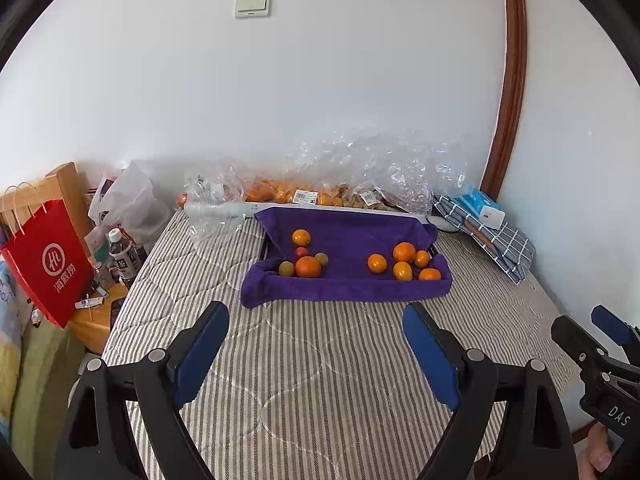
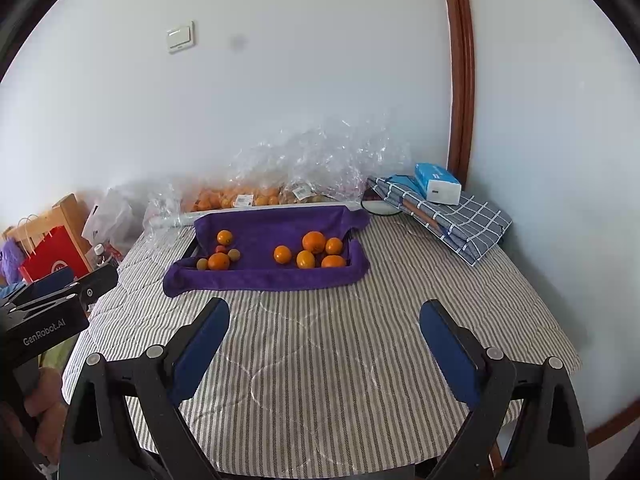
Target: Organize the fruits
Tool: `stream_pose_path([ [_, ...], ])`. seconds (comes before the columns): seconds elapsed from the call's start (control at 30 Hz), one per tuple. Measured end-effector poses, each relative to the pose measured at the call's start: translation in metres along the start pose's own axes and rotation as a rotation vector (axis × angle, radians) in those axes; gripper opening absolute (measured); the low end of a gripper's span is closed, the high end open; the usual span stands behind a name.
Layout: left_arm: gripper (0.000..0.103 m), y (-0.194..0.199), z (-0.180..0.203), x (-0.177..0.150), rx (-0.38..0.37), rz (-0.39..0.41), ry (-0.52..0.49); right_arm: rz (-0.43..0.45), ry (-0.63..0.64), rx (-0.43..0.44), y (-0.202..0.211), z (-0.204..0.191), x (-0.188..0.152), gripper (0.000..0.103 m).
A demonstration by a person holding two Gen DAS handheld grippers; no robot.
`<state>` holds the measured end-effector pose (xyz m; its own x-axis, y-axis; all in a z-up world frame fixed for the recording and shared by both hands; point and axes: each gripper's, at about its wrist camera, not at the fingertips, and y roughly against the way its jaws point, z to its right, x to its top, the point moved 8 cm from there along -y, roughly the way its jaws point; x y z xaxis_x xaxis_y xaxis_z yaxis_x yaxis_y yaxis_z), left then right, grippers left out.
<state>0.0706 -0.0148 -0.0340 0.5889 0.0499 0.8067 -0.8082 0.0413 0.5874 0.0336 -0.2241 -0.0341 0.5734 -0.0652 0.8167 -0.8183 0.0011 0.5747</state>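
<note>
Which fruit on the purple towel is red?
The small red fruit in the left cluster, behind the big orange. It is the only red one; the others are orange or yellow-green.

A: What sits at eleven o'clock, up on the wall?
B: A white light switch (image 1: 252,3). At nine, a red paper bag (image 1: 50,258) with a tea bottle (image 1: 122,254) just beside it.
A: And at two o'clock?
B: A blue tissue pack (image 2: 436,183) on folded checked cloth (image 2: 464,224), over the striped quilt (image 1: 320,360).
</note>
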Motion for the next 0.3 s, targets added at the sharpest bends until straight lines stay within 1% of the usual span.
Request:
stream_pose_path([
  [0.3,0.090,0.0027,0.0003,0.0014,0.004,0.012,-0.001,0.004,-0.003,0.003,0.0001,-0.0005,0.0012,0.095],
])
